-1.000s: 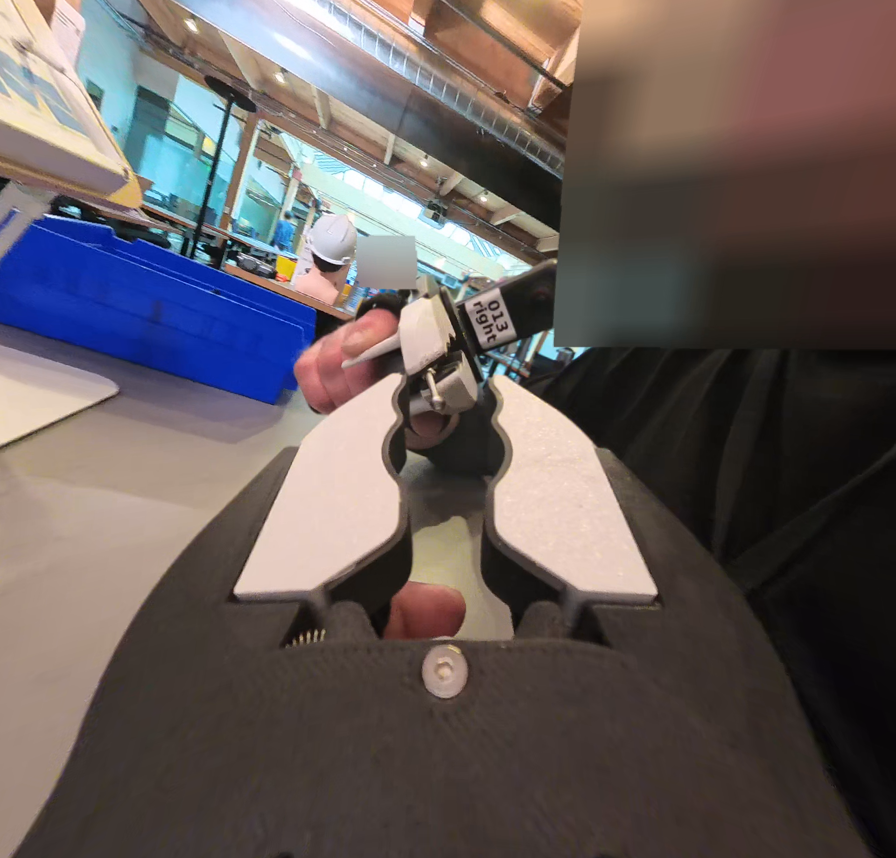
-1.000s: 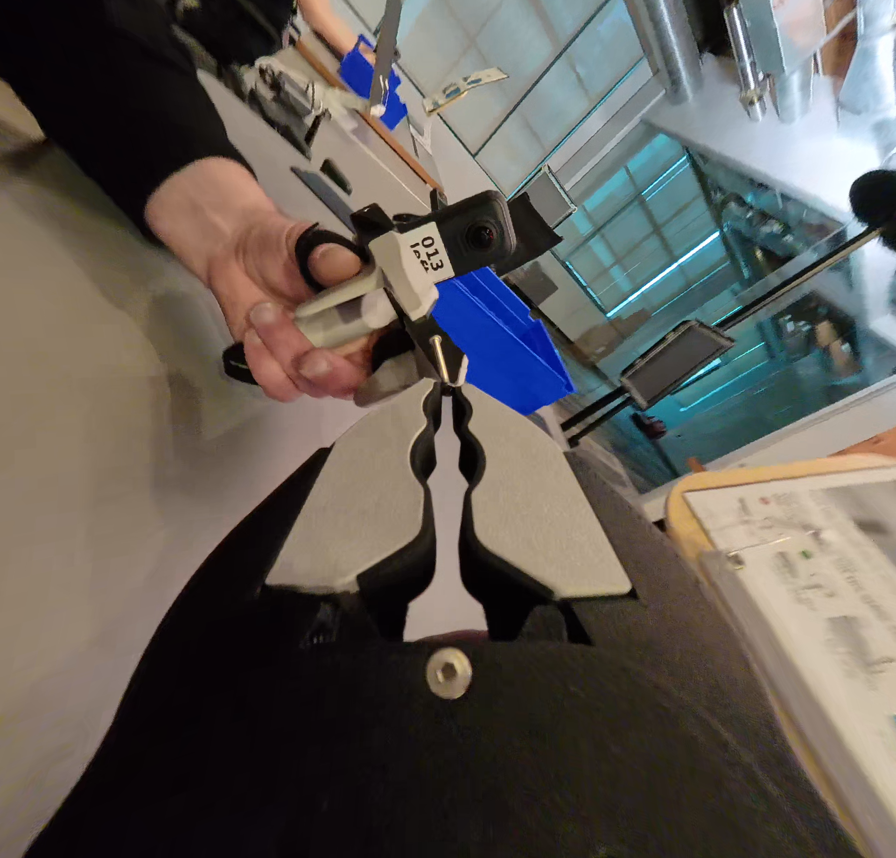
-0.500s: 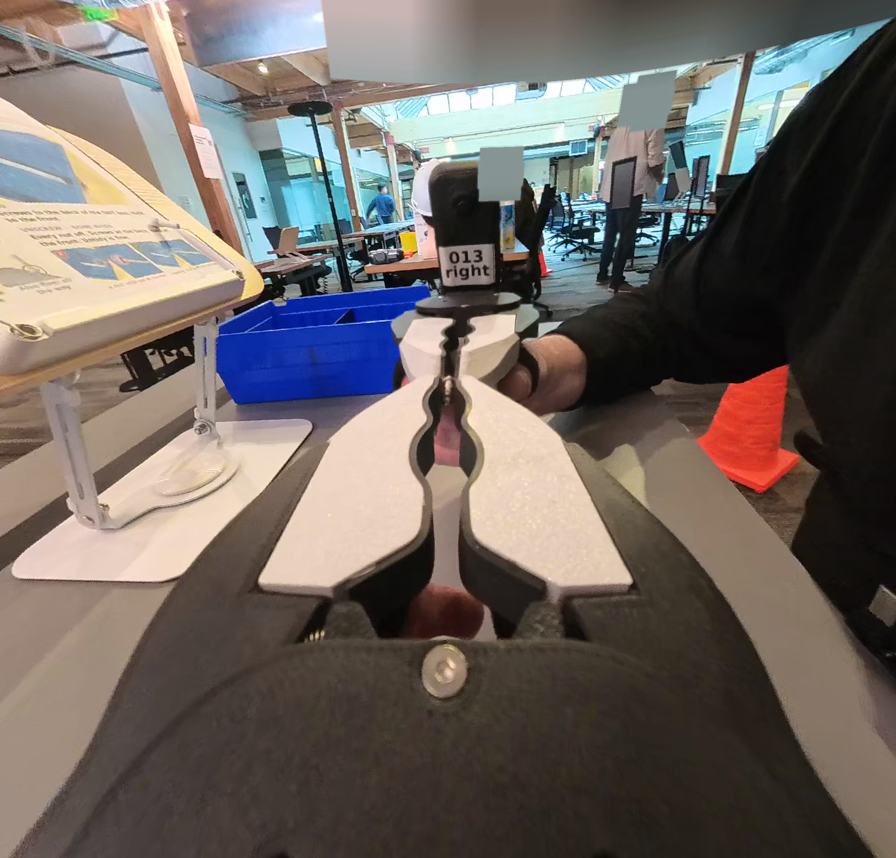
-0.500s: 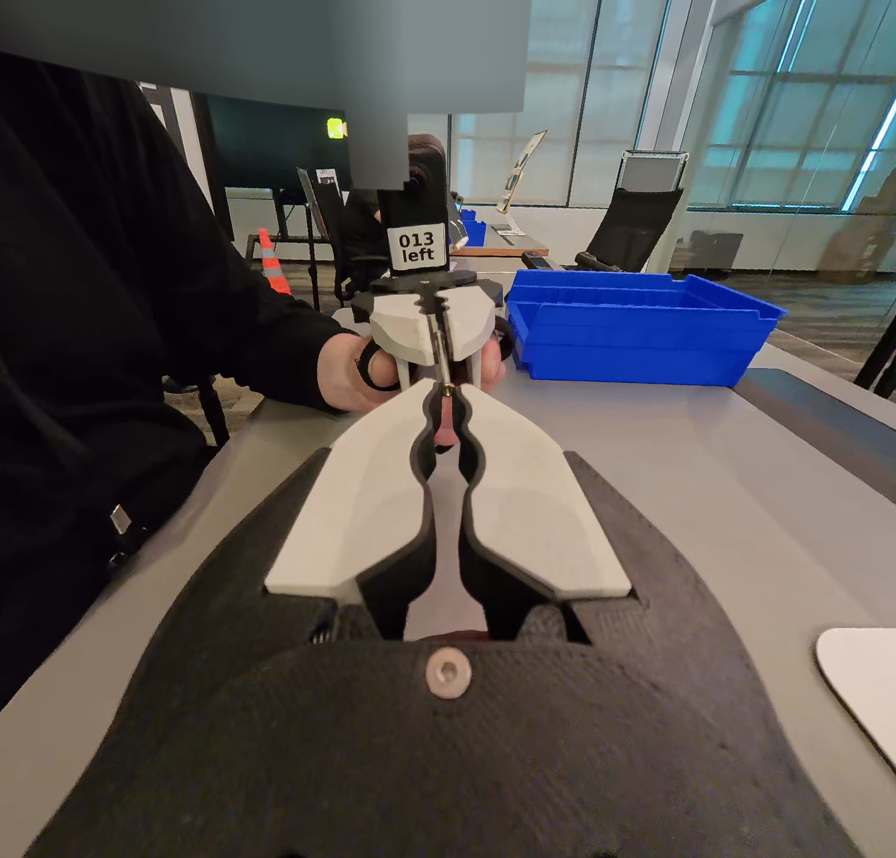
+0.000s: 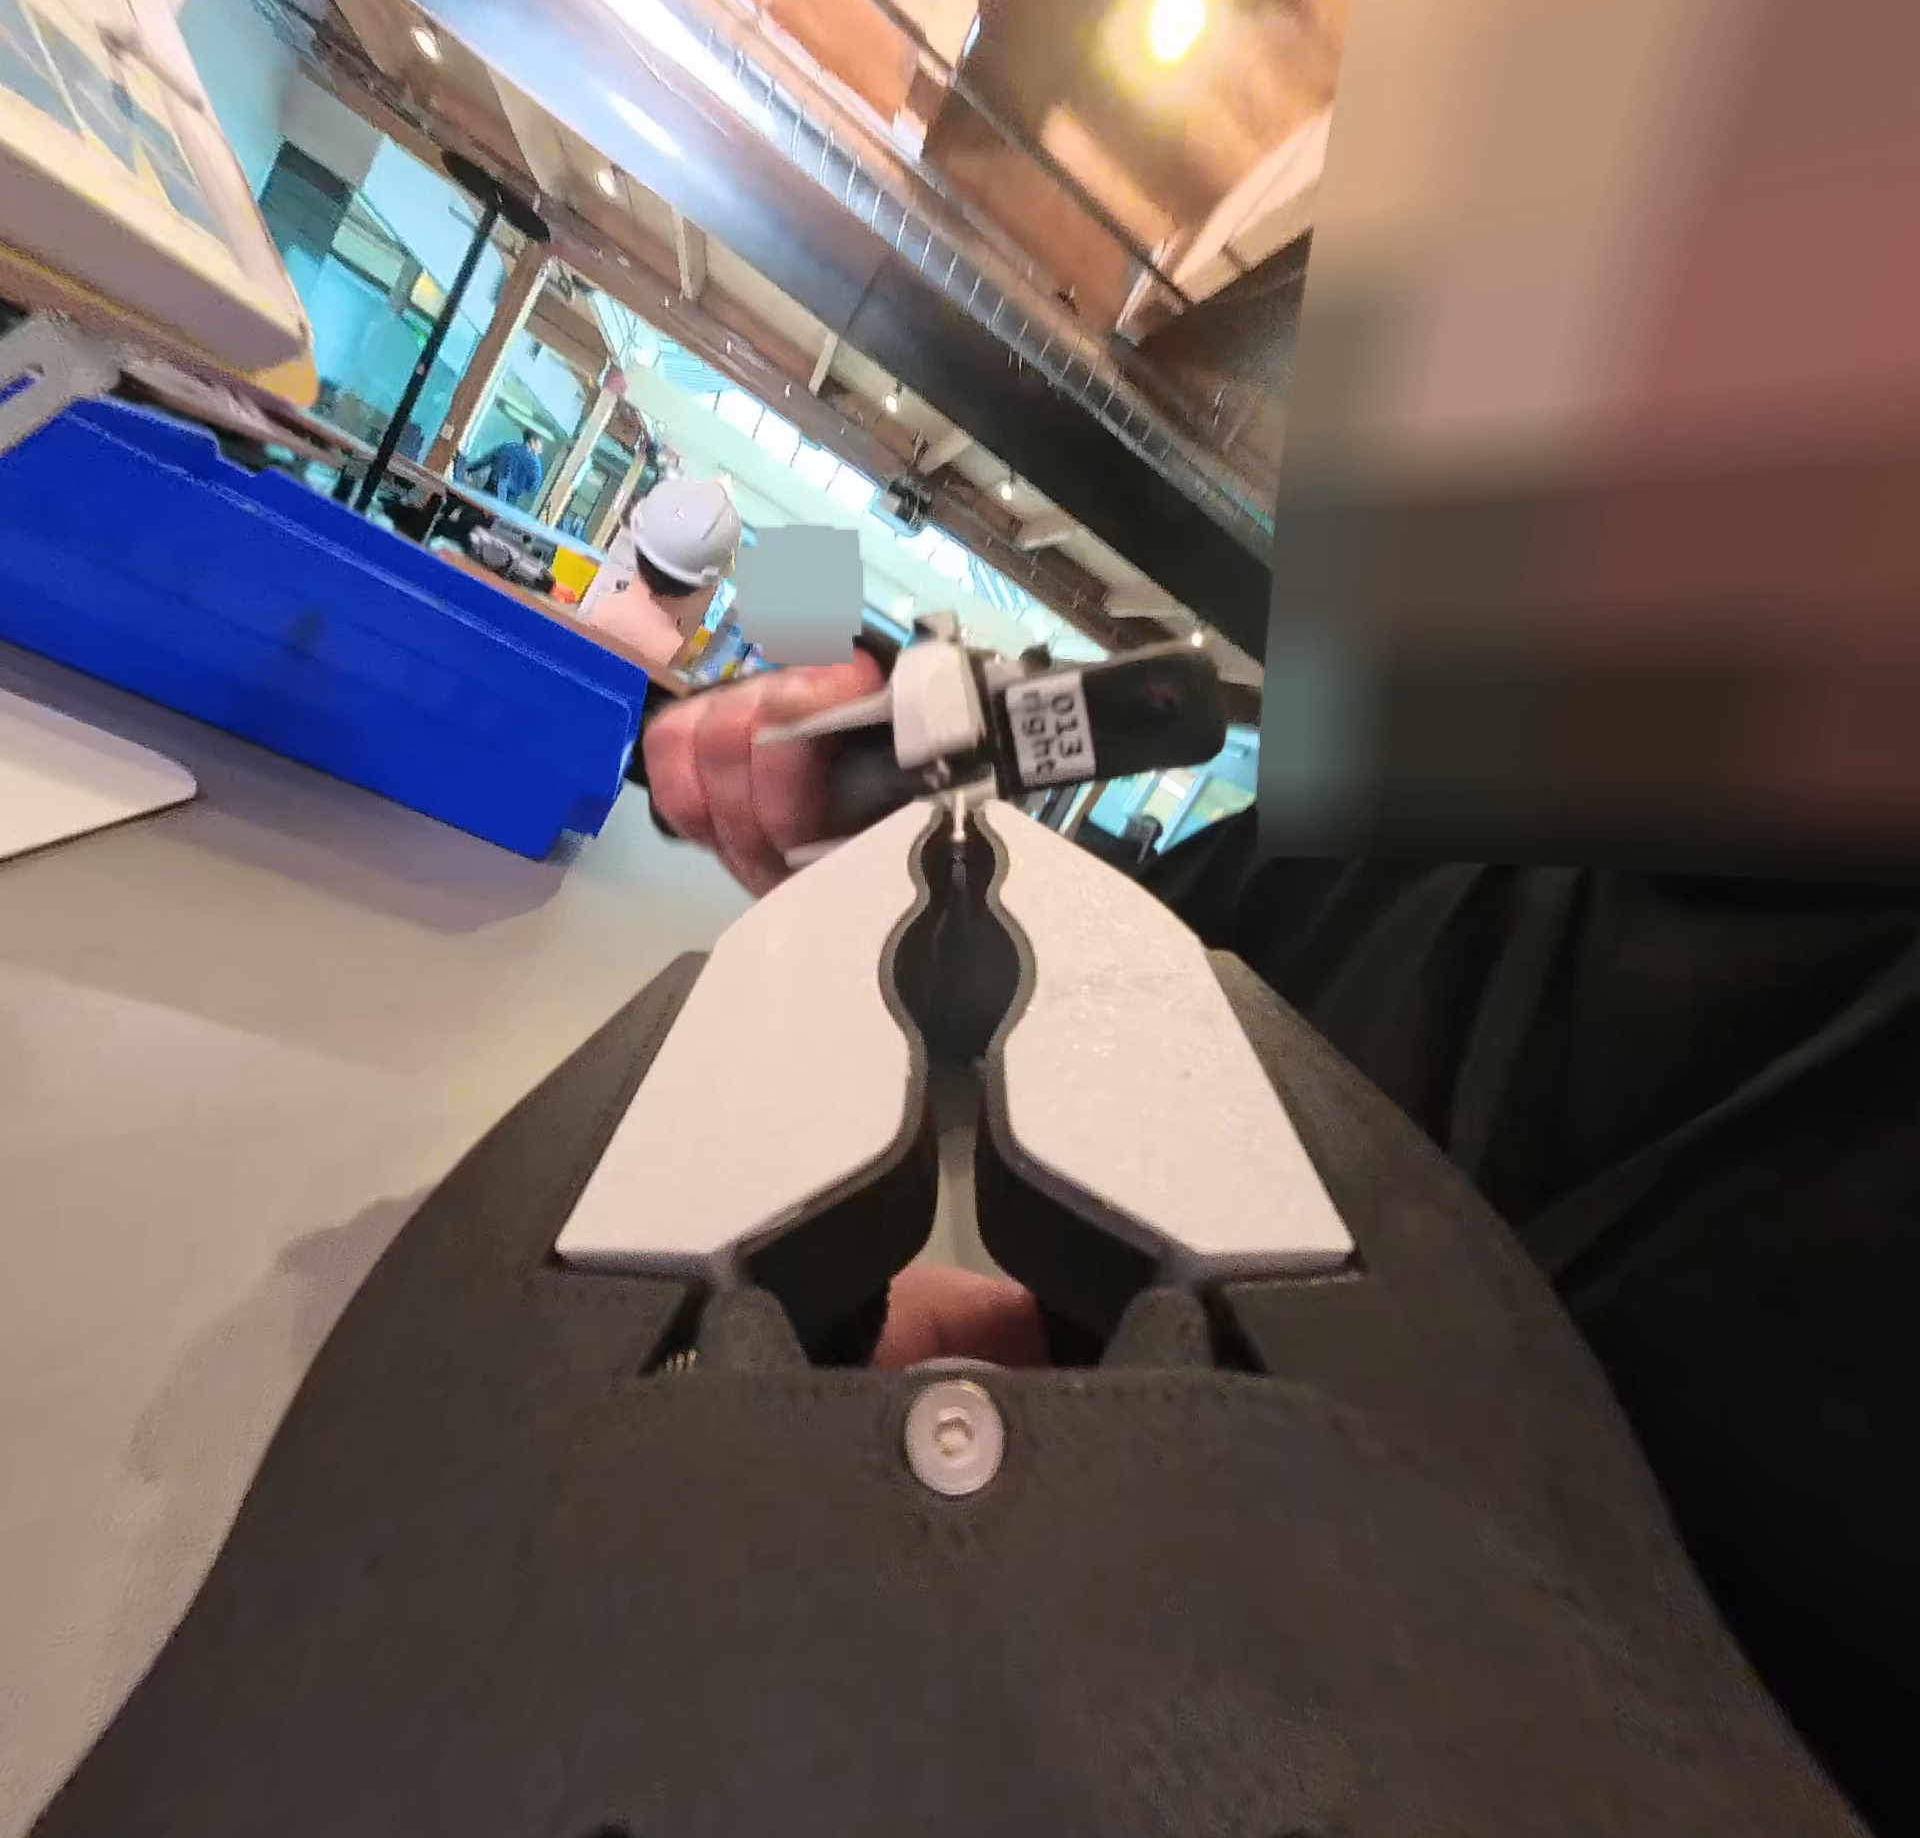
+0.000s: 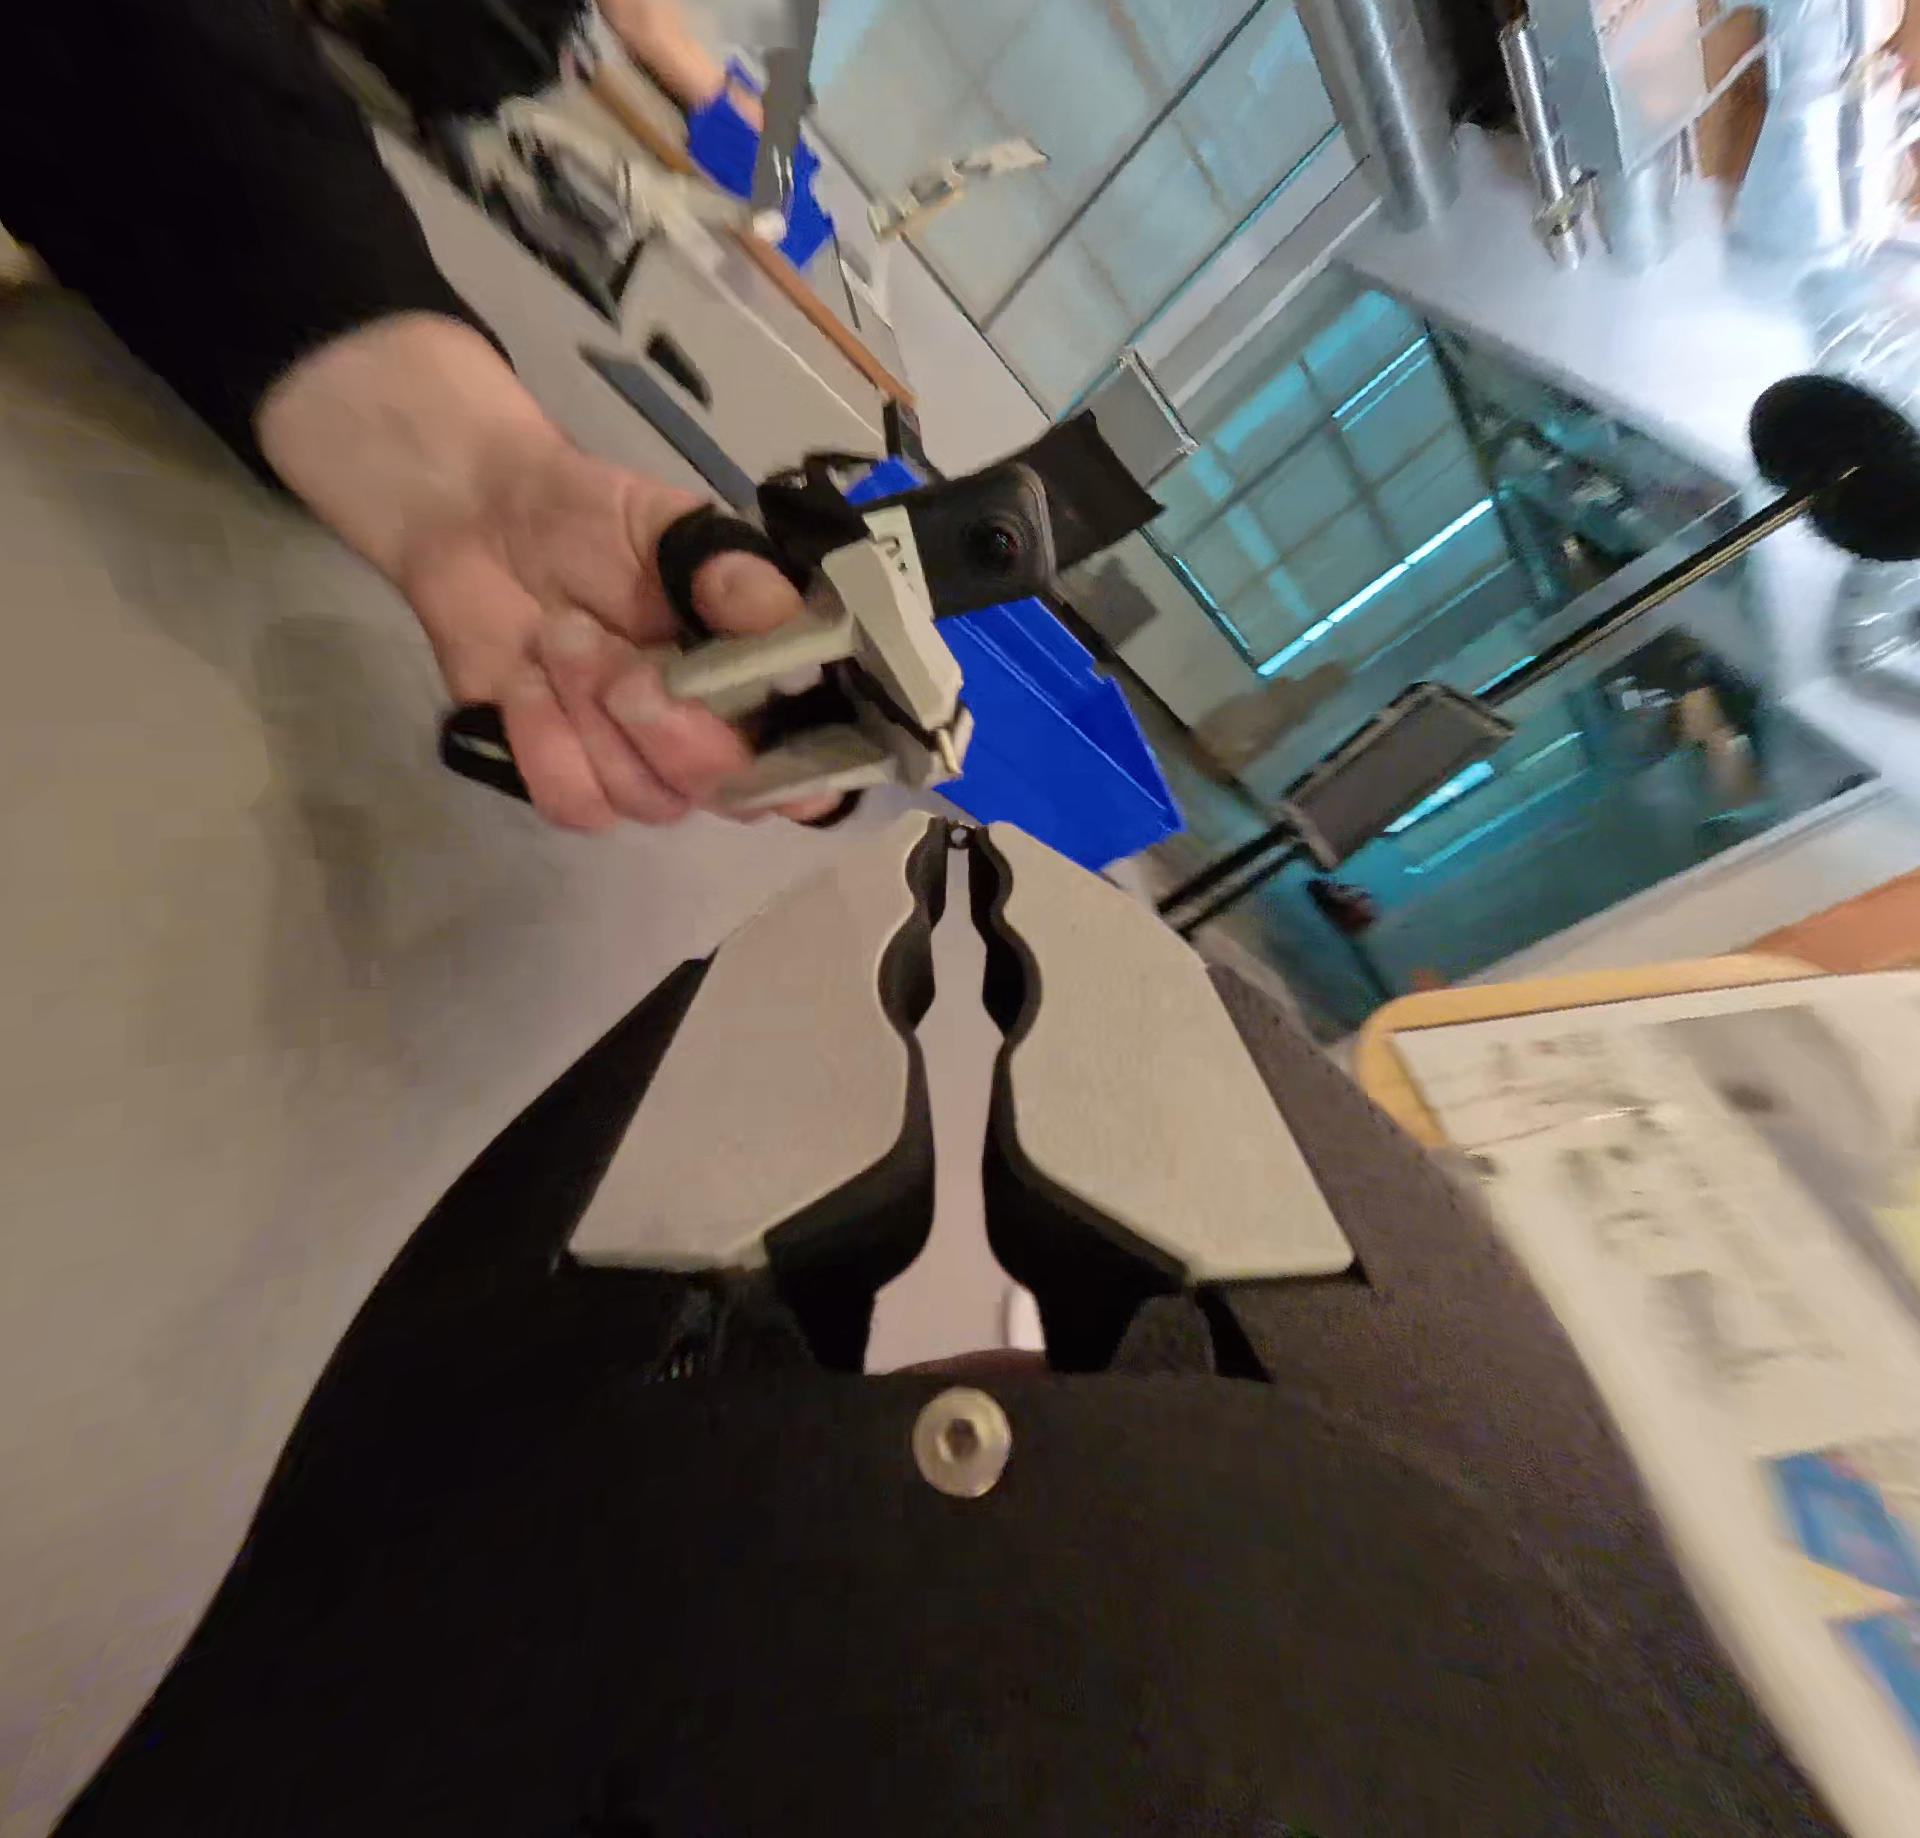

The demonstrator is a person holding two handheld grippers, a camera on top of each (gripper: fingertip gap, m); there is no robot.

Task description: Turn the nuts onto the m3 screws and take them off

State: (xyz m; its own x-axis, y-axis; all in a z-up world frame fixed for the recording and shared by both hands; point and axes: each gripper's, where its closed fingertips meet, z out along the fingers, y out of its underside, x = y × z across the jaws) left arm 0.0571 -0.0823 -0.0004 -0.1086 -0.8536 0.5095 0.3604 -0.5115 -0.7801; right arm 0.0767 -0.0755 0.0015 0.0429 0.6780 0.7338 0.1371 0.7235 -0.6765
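Two small parts sit at the middle of the scene: the m3 screw, seen as a thin metal pin at the fingertips in the left wrist view, and what is judged to be the nut, a tiny dark speck at the fingertips in the right wrist view. Both are held in the air above the grey table, nearer than the blue bin. Whether the nut is engaged on the thread cannot be told, as the frames are blurred.

Cross-threading is judged the main risk, since the two tools are tilted steeply against each other; a slip of either pinch would let so small a part be dropped and lost on the table.

The left gripper is closed to a thin slit, its tips pinched on the screw. The right gripper is likewise nearly closed, with the nut nipped at its very tips. Each tool is gripped by a bare hand
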